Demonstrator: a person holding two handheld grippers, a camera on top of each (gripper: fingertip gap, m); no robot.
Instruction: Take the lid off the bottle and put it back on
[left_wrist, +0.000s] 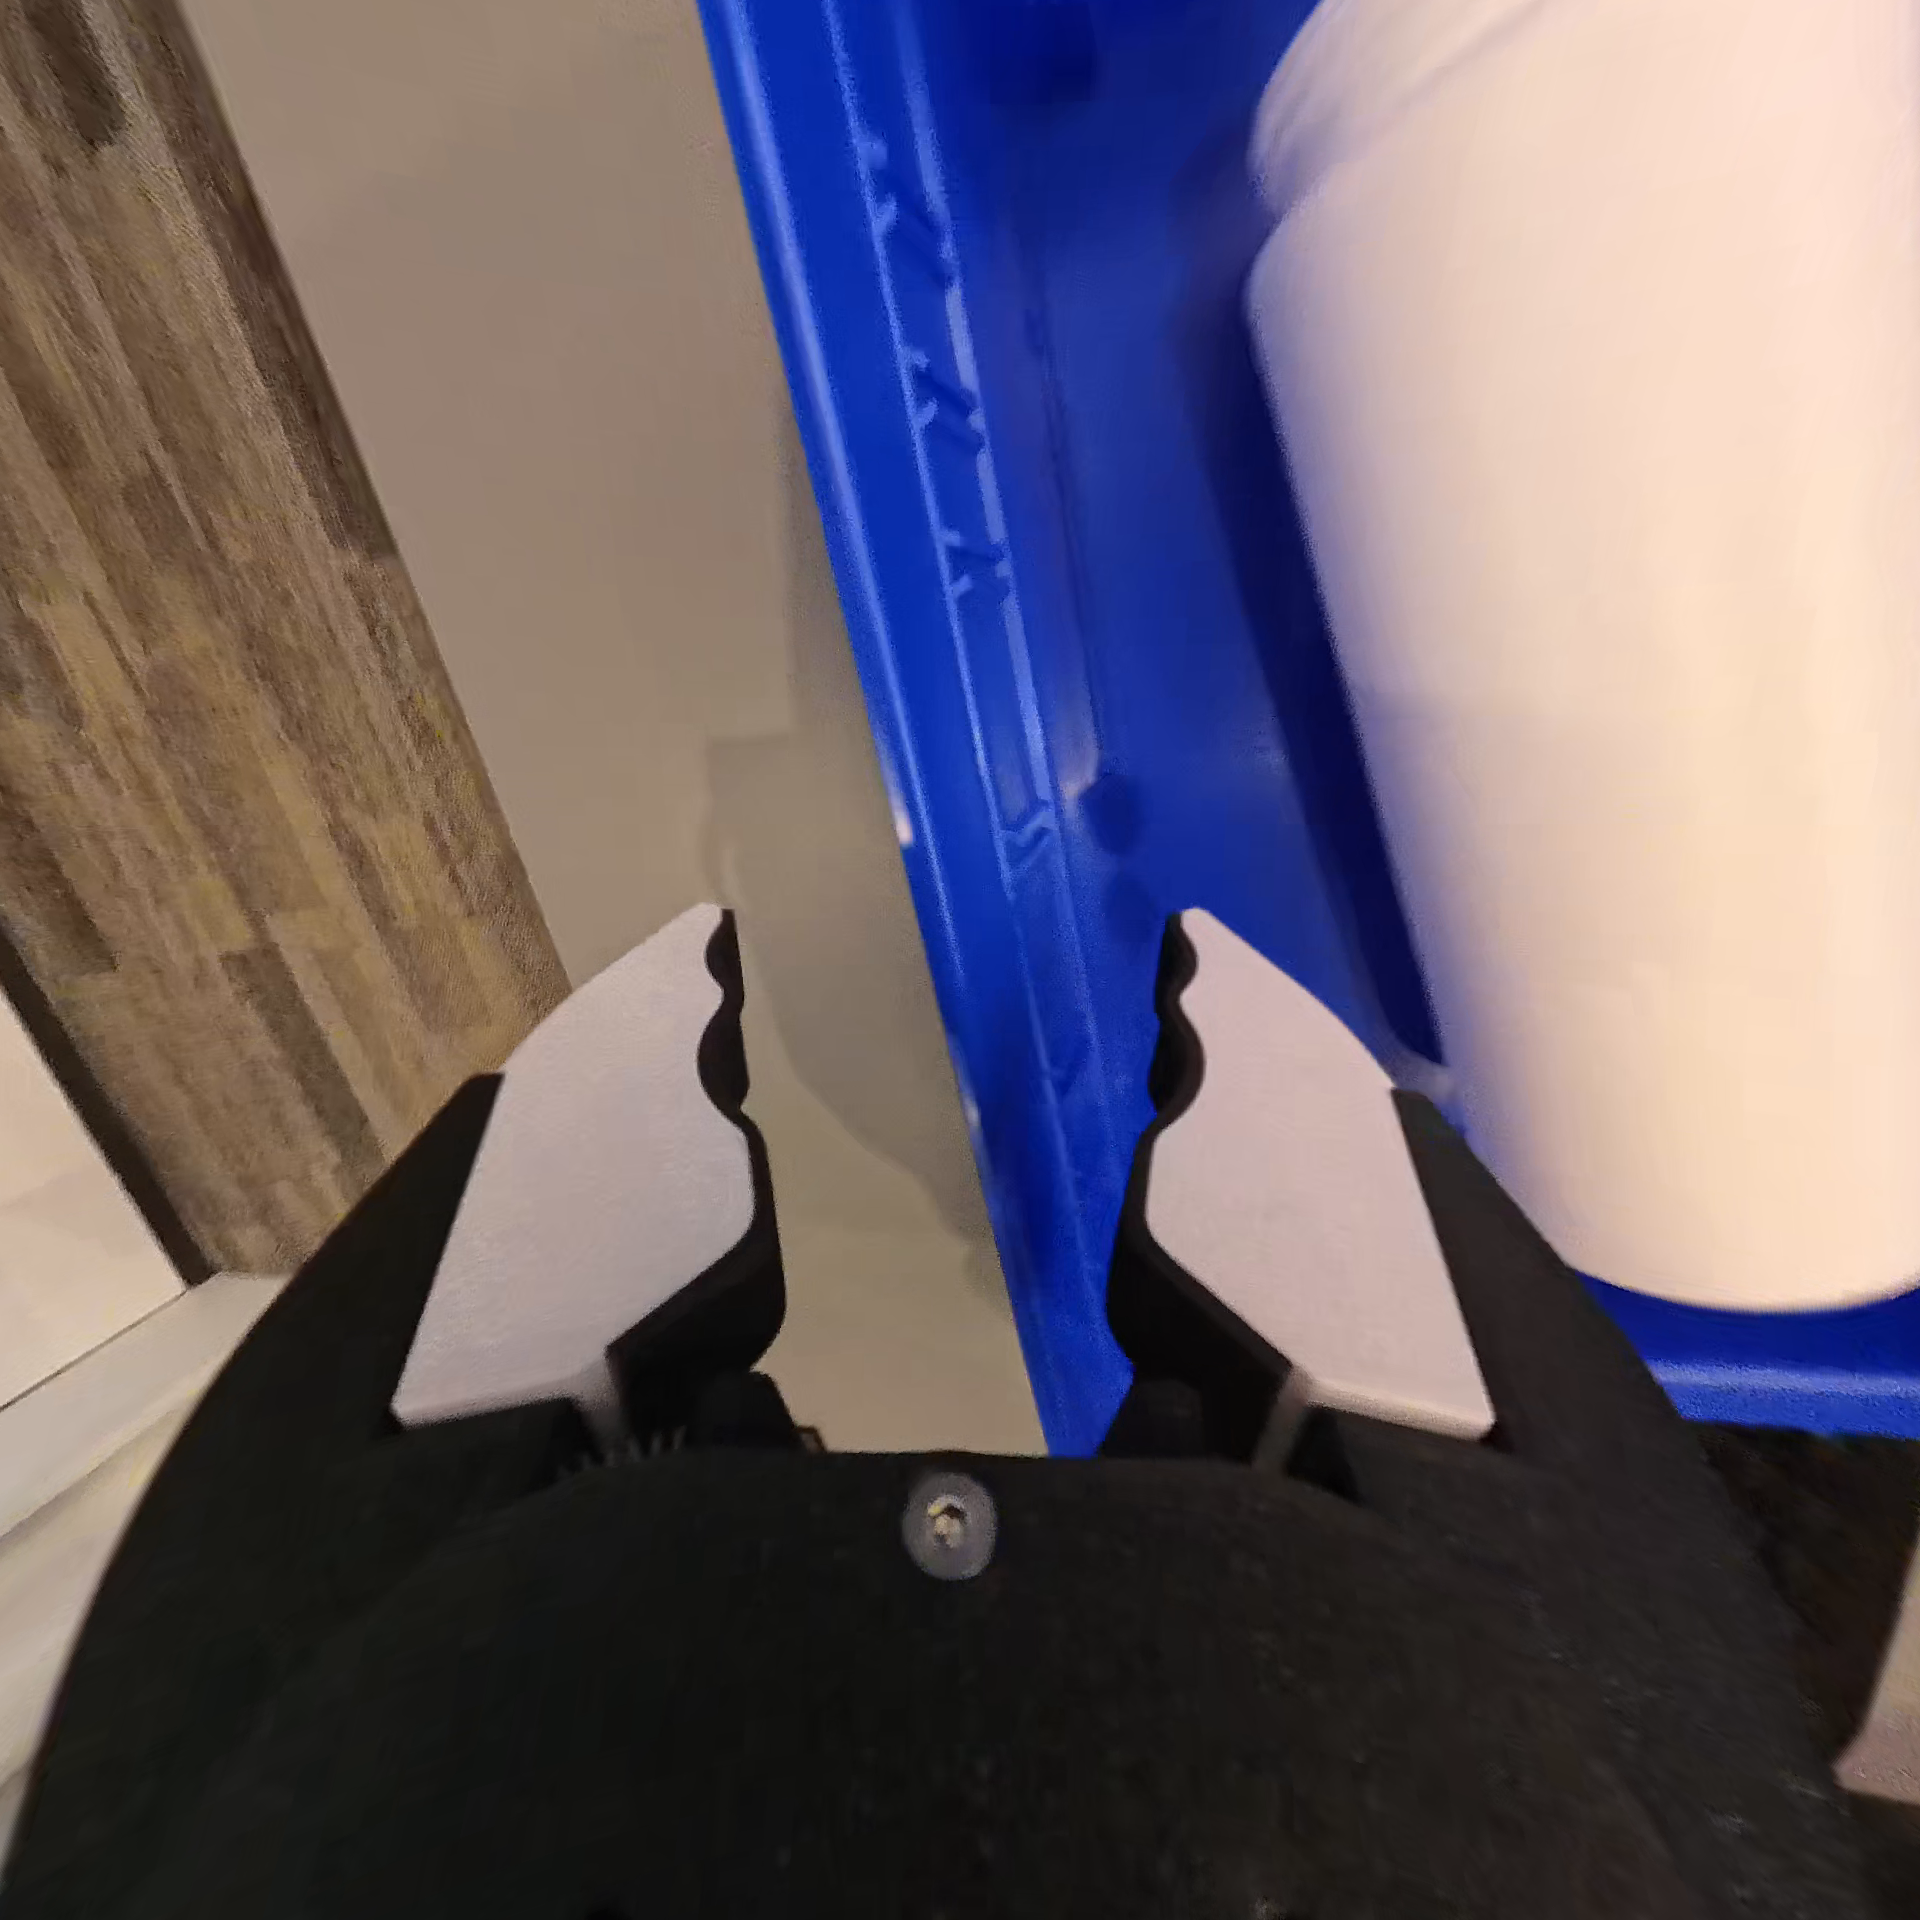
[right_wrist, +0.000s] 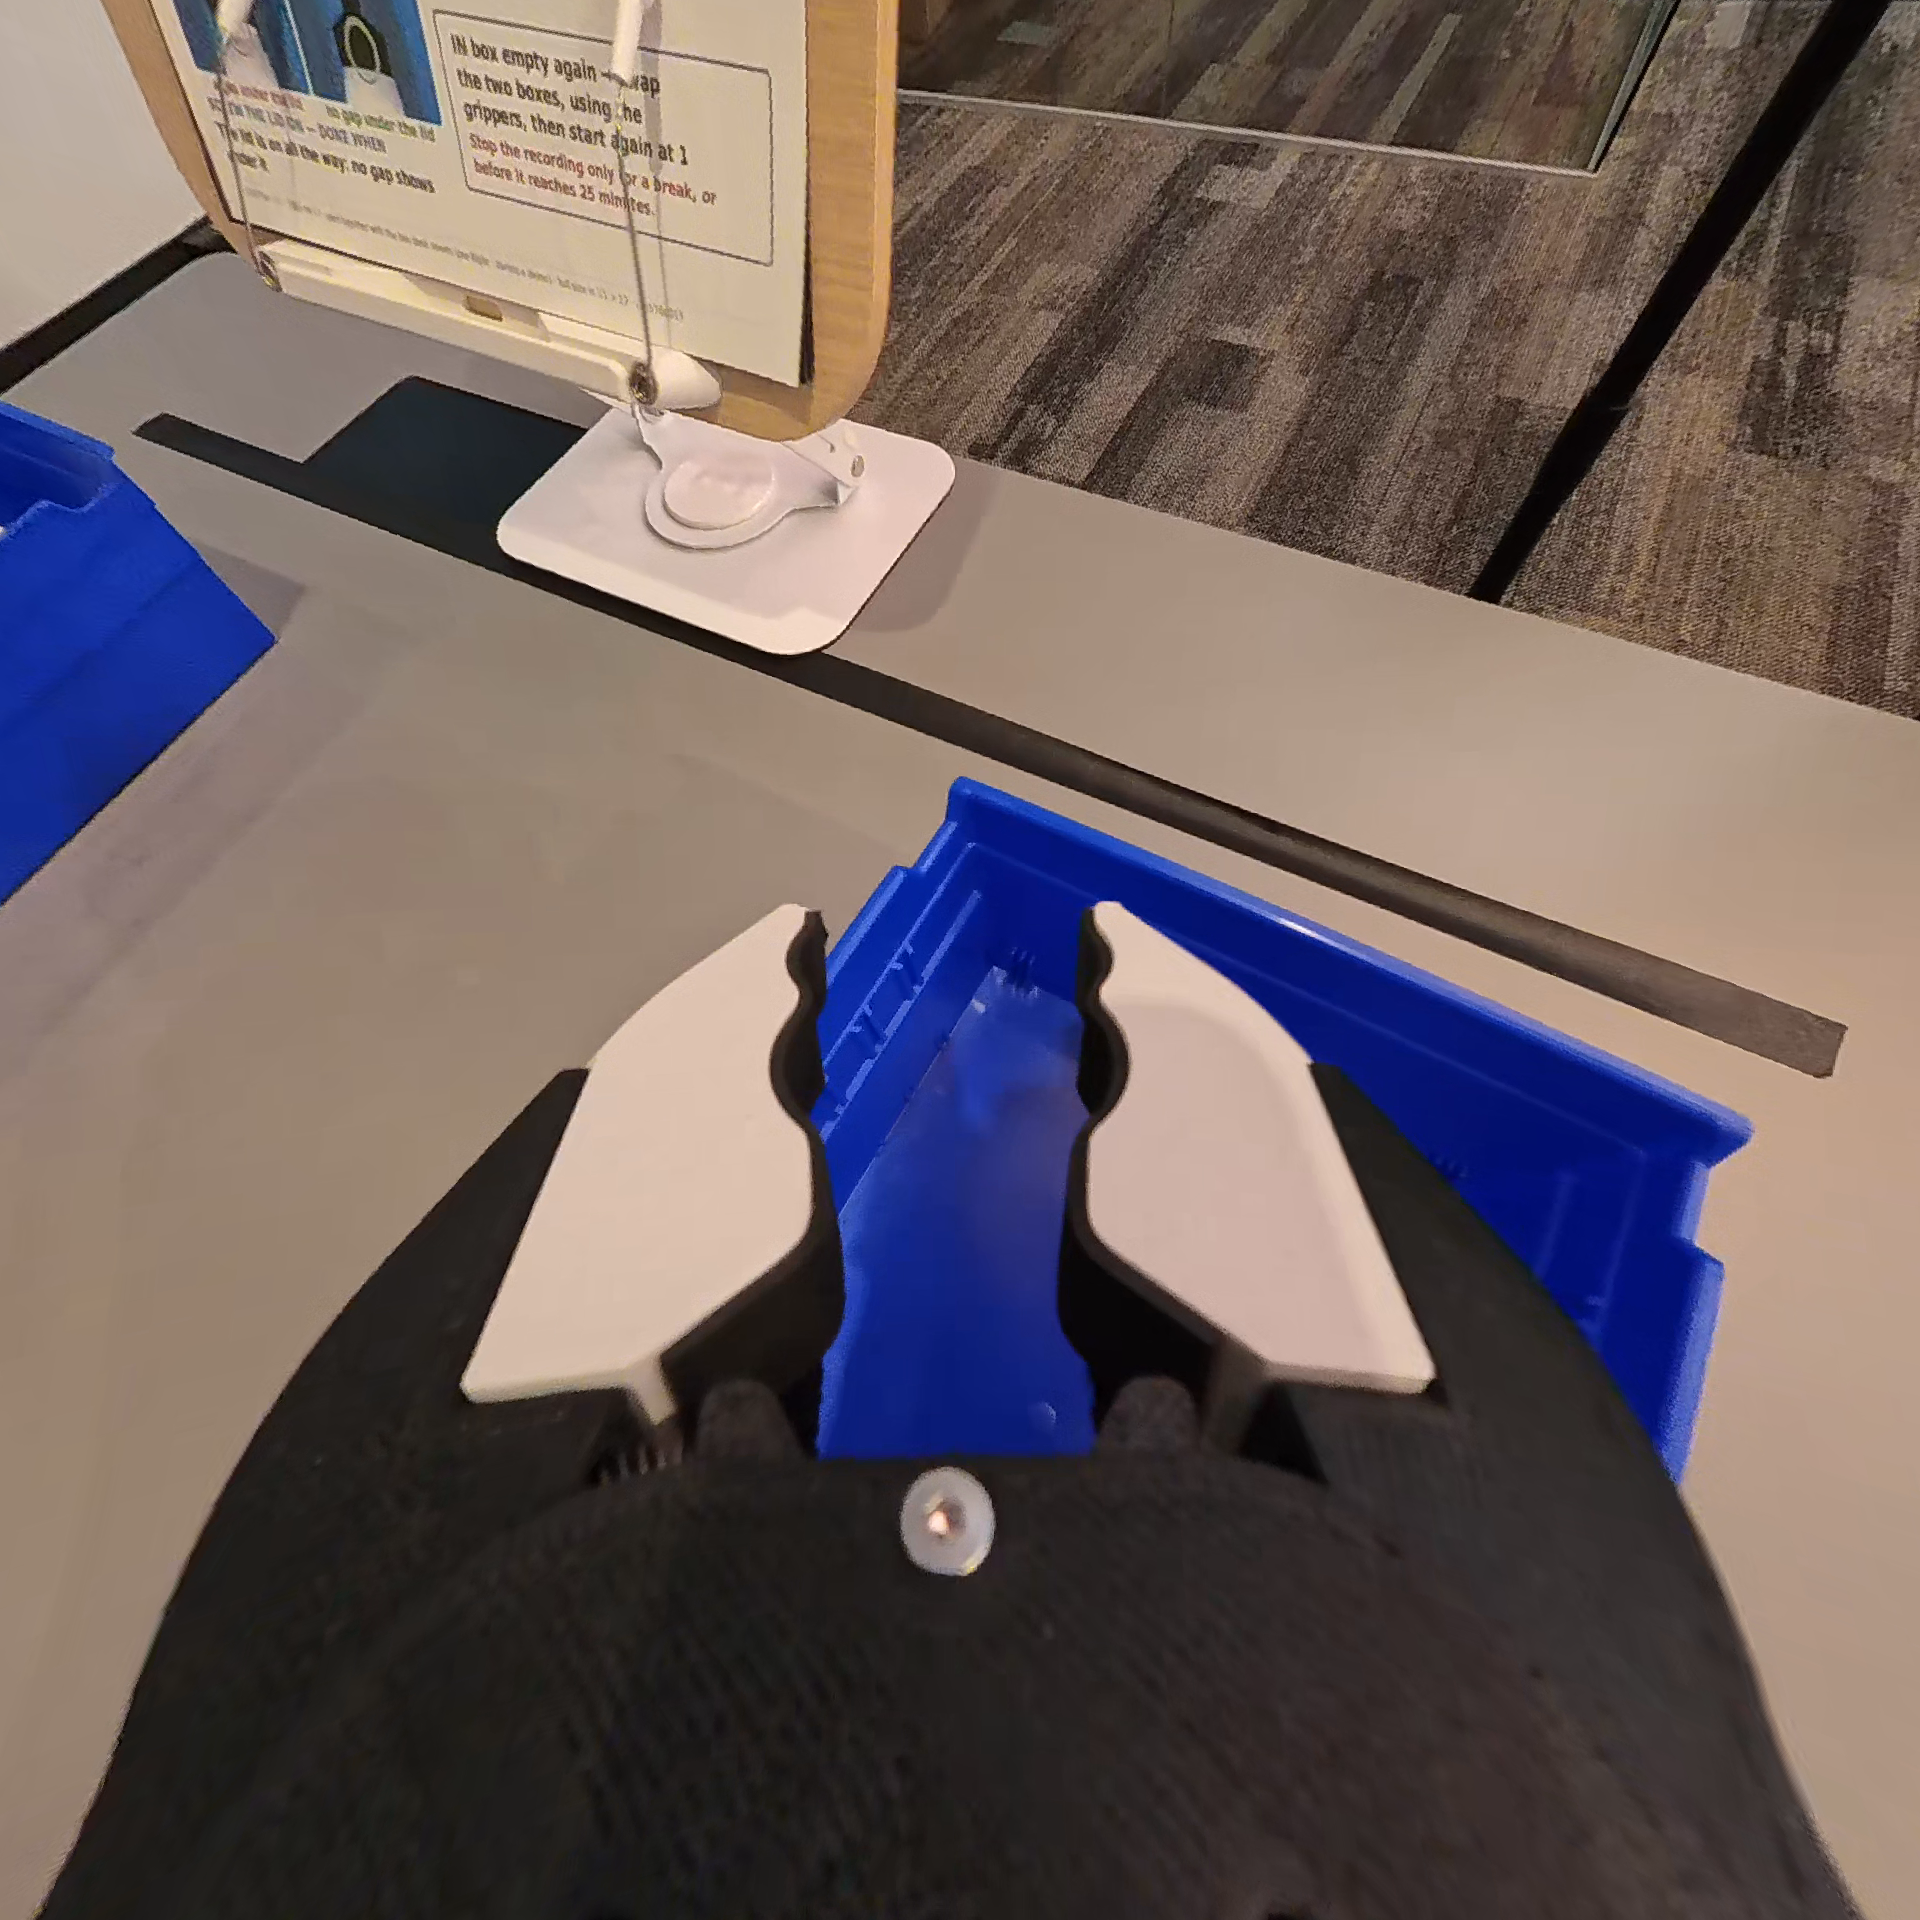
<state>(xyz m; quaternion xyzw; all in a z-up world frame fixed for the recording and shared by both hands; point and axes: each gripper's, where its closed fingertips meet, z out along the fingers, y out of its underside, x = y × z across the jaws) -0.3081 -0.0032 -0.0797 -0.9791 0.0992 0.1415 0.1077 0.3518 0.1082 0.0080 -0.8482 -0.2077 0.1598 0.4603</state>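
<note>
In the left wrist view, wood-patterned floor (left_wrist: 187, 623) runs down the left side, past the counter's edge, and the pale counter (left_wrist: 582, 436) fills the middle. The left hand-held gripper (left_wrist: 951, 935) hangs over the counter with its jaws parted and nothing between them; the gap straddles the near rim of a blue bin (left_wrist: 997, 644), so its left finger is over bare counter and its right finger over the bin's inside. To the right of that finger, inside the bin, lies the white bottle (left_wrist: 1621, 727) on its side, blurred, running along the bin's length, close beside the finger. Whether they touch cannot be told. Its narrower shoulder end points away from the camera; the lid itself cannot be made out.

In the right wrist view, a corner of a blue bin at the left (right_wrist: 94, 623) sits at the counter's left edge. Toward the far edge stands a wooden-backed stand (right_wrist: 831, 208) holding a printed sheet, on a white base plate (right_wrist: 831, 561), with a dark strip (right_wrist: 1039, 727) running along the grey counter (right_wrist: 468, 831). The right hand-held gripper (right_wrist: 951, 930) hovers with jaws apart and empty above a second blue bin (right_wrist: 1455, 1039) near the counter's right side; only that bin's bare blue floor shows between the fingers. No bottle is visible in this view.
</note>
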